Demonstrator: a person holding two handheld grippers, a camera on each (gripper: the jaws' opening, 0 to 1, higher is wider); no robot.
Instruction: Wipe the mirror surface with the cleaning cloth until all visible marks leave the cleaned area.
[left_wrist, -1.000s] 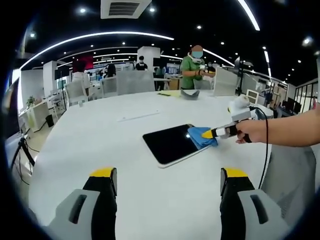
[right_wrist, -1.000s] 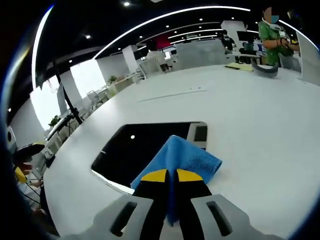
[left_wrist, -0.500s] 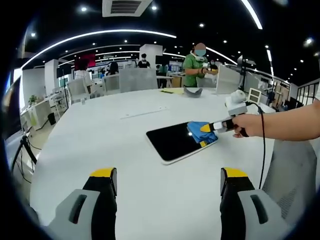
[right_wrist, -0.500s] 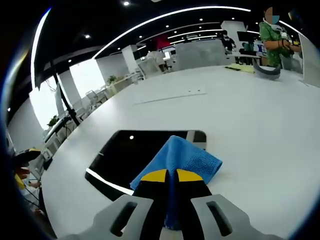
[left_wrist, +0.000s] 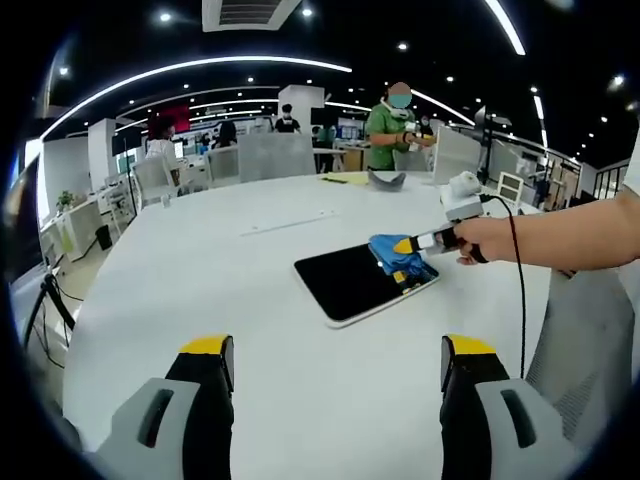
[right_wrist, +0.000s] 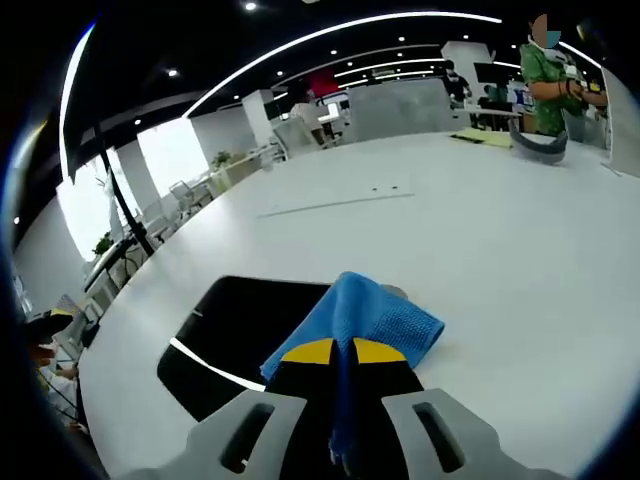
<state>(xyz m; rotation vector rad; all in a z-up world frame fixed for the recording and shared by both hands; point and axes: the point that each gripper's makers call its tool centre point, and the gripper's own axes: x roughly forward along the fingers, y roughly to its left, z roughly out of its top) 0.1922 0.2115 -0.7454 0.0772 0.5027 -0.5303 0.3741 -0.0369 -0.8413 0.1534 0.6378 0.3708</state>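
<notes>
— Where does the mirror sit?

— The mirror (left_wrist: 362, 282) lies flat on the white table (left_wrist: 200, 270), a dark slab with a pale edge, well out from the left gripper (left_wrist: 338, 372). That gripper hangs above the table near its edge with its jaws wide apart and nothing between them.

— And the cloth?

— The blue cleaning cloth (right_wrist: 362, 318) is pinched in the right gripper (right_wrist: 334, 354), whose yellow-tipped jaws are closed tight on a fold. From the left gripper view the cloth (left_wrist: 397, 256) rests on the mirror's far corner, with the right gripper (left_wrist: 412, 245) and a person's hand (left_wrist: 478, 241) behind it.

— How should the cloth behave?

— It looks soft and limp — likely to bunch or fold under itself, so a grip near the middle of the fold probably keeps a flat pad against the glass.

— And the mirror?

— Probably thin, stiff and breakable, and smooth enough to slide on that slick tabletop. If it skates, the free gripper could steady it by the pale edge, not the reflective face.

— Any marks left?

— Too small to tell from either view.
</notes>
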